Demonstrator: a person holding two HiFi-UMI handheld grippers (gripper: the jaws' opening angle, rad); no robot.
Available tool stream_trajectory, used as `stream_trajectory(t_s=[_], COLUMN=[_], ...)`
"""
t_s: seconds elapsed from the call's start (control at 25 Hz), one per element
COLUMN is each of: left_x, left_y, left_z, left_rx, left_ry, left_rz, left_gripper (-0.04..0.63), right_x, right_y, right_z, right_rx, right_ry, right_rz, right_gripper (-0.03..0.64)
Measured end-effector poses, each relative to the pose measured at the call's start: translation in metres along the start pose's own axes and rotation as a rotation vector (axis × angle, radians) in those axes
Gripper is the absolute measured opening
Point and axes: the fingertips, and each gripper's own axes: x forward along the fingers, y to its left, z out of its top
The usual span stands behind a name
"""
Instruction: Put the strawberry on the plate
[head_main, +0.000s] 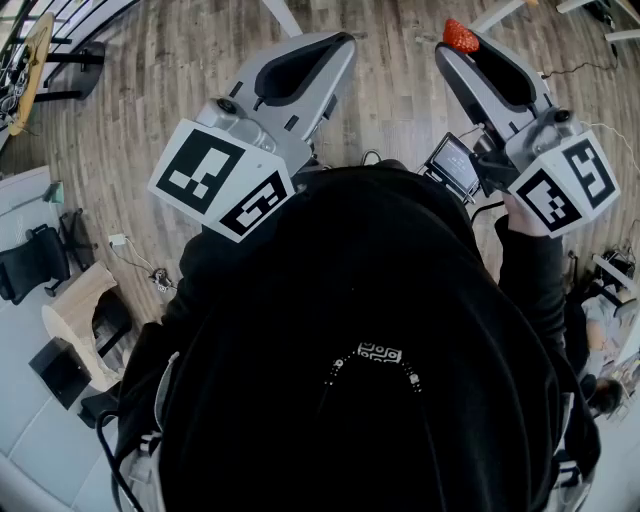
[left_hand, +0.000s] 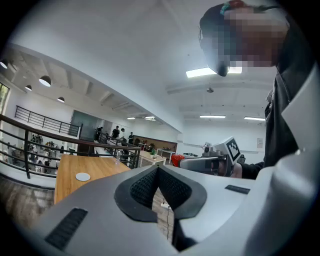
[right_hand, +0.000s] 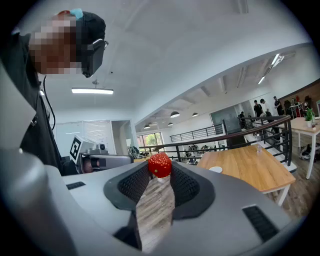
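**At the right claw's tips: strawberry, in transit, not yet plated**

Item: the strawberry (right_hand: 159, 165) is sitting pinched between the pads at the very tip of the right claw (right_hand: 160, 169), which is holding it at a middling width. It is hanging in the air over the wooden floor (head_main: 400, 90).

Progress: the pick-up is looking done, while the carry and the set-down are remaining. No plate is showing near the fruit. A small white disc (right_hand: 216, 169) is lying on a wooden worktop (right_hand: 250, 165) well apart from the claw. It may be the plate, though it is too small to tell.

Pose, right: the person's right hand (head_main: 520, 215) is gripping the handle just beside the marker cube (head_main: 565, 185). It is pointing the claw forward and away from the body, roughly level.

Pose, left: the left claw (left_hand: 157, 167) is riding alongside, also pointing forward. Its pads are meeting at the tip with nothing between them, and it is taking no part in the hold.

Judgement: the person is needing to approach the worktop before any release.
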Motion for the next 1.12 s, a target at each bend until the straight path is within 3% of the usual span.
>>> stream_trajectory(t_s=[0.44,0.6,0.8,1.12], left_x=[0.018,0.029,0.041,0.046], left_y=[-0.009,-0.005,-0.029,-0.024], left_z=[-0.01,-0.023,-0.02,-0.03], left_rx=[0.014,-0.028,-0.016,0.001], left_ry=[0.033,0.058,0.03,0.067], left_rz=[0.017,0.05,-0.019,0.009], left_gripper=[-0.002,-0.003,-0.002,-0.002], right_x=[-0.009,-0.021,-0.035,-0.026], right_y=[-0.02,-0.043,-0.071,-0.087], right_z=[-0.006,-0.011,-0.005,-0.014], right_rx=[0.048,0.065,0.048,0.077], right_ry=[-0.011,-0.012,-0.024,-0.023], right_rz=[0.033,0.006,-0.027,0.01], right_gripper=[0.144,0.144,0.144,0.144])
